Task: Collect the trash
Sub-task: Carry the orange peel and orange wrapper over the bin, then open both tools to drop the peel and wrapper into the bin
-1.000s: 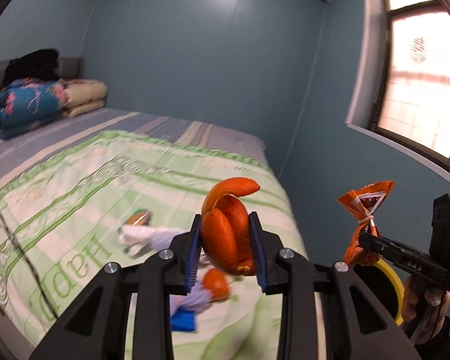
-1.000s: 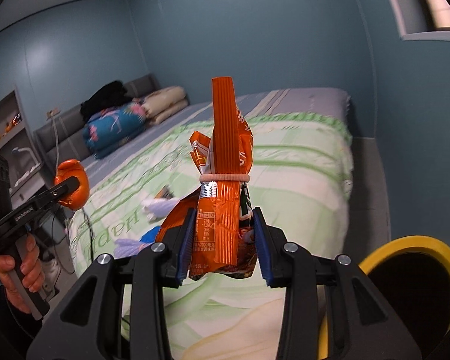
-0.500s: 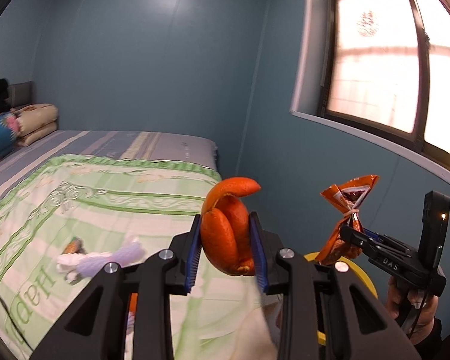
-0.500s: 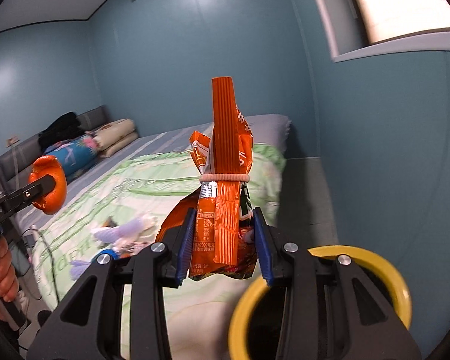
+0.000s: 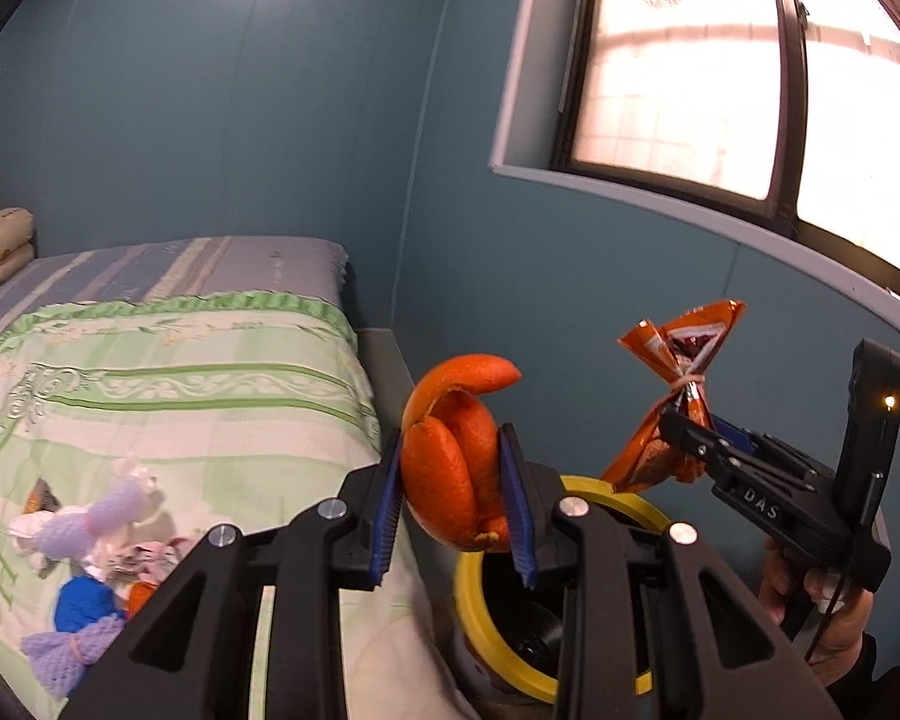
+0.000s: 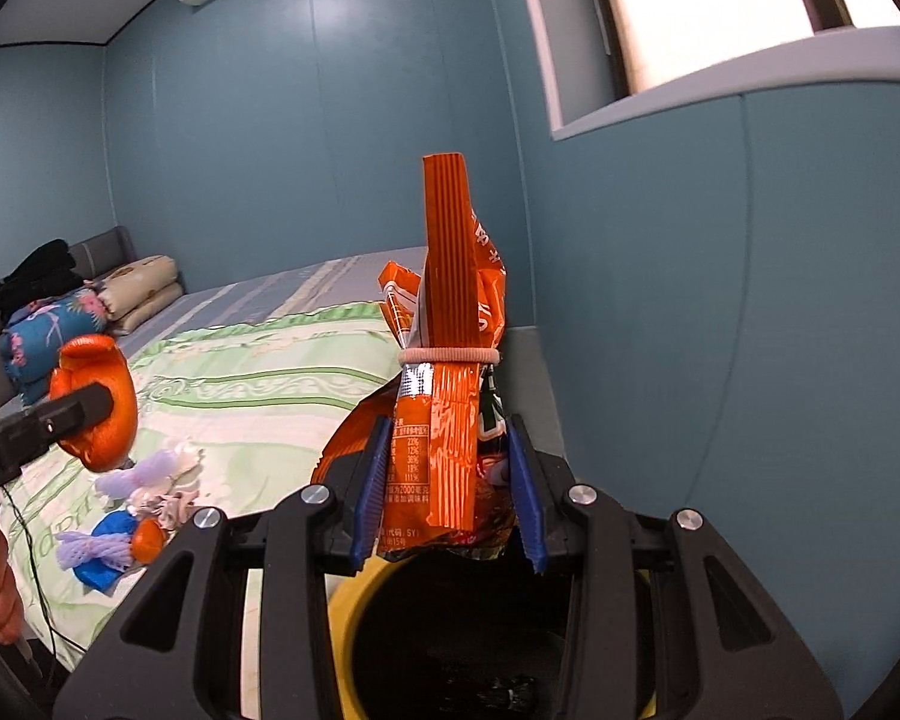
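Trash in both tongs, poised over a yellow-rimmed bin (image 6: pixel 354 612) beside the bed (image 5: pixel 222 396). Left tongs (image 5: pixel 455 516) pinch a curled orange peel (image 5: pixel 450 468) upright above the bin's near rim. Right tongs (image 6: pixel 447 492) clamp an orange snack bag (image 6: pixel 444 420), tied with a rubber band, directly over the dark opening, apparently ready to drop. More litter (image 5: pixel 90 576) lies on the bed's green quilt.
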`<state>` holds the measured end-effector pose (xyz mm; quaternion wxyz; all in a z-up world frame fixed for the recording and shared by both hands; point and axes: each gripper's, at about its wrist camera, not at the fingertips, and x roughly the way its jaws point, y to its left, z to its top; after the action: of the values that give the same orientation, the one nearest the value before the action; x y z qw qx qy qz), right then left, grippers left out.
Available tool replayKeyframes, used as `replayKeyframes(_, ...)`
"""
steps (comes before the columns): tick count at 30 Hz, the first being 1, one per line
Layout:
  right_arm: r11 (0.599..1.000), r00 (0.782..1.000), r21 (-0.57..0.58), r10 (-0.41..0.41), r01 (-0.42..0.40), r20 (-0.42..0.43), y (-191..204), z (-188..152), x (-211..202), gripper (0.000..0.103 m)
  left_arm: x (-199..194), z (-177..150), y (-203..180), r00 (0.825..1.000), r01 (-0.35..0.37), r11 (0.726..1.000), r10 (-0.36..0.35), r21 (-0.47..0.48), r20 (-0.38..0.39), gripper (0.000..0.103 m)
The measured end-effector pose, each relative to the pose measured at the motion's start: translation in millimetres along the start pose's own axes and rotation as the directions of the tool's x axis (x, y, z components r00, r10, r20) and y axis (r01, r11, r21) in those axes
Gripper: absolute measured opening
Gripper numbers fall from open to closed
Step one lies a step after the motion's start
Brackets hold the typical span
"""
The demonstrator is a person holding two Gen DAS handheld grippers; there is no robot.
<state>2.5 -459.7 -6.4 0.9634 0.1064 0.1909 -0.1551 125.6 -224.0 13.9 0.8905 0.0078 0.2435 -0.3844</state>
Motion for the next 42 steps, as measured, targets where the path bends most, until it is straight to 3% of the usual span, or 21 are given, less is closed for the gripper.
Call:
replayKeyframes(10,0.997,0.997,0.041,-0.057,0.059,-0.055,-30,-9,7,0.036,47,-16,-37,0.993,0.066,0.995,-0.059,0.068,-0.105,0.029)
replayKeyframes(19,0.994,0.989,0.067,-0.078,0.087,-0.126,-51,-22,24,0.036,88,-38,-52,0.969,0.118,0.991,-0.101,0.06,-0.224,0.029)
replayKeyframes(27,0.992,0.985,0.086,-0.074,0.088,-0.156,-55,-26,33,0.039,96,-48,-56,0.96,0.136,0.989,-0.117,0.058,-0.255,0.03)
replayKeyframes(30,0.992,0.984,0.088,-0.075,0.089,-0.16,-55,-26,33,0.04,92,-50,-56,0.961,0.137,0.989,-0.119,0.056,-0.249,0.037)
replayKeyframes(34,0.989,0.984,0.112,-0.077,0.096,-0.161,-59,-25,34,0.052,88,-48,-48,0.966,0.134,0.99,-0.124,0.03,-0.226,0.058)
replayKeyframes(42,0.989,0.989,0.131,-0.055,0.073,-0.138,-62,-23,26,0.053,69,-41,-14,0.979,0.088,0.995,-0.095,-0.044,-0.18,0.063)
